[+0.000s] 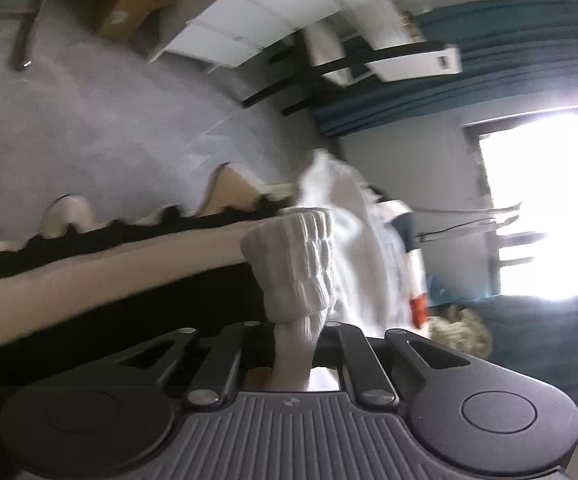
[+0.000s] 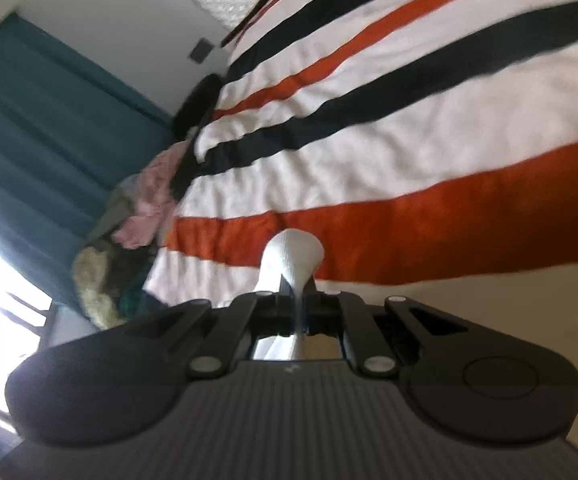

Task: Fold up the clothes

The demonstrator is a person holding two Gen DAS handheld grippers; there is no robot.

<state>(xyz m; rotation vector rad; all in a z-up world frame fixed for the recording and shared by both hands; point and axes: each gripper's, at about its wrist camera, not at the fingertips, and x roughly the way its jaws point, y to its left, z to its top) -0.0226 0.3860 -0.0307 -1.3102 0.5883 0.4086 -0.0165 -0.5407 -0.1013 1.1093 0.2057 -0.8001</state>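
Both my jaws are pinched shut on the white knit top. My left gripper [image 1: 295, 344] holds its ribbed cuff [image 1: 293, 264], thick and bumpy, good to grab. My right gripper [image 2: 295, 304] squeezes another bunched bit of the white knit top [image 2: 293, 260]. It feels soft, floppy and light, so it will sag between my hands. Beyond lies the striped blanket [image 2: 369, 140].

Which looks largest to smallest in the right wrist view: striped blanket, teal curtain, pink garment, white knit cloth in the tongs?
1. striped blanket
2. teal curtain
3. and 4. unsure: pink garment and white knit cloth look alike, and the cloth sits much nearer the camera.
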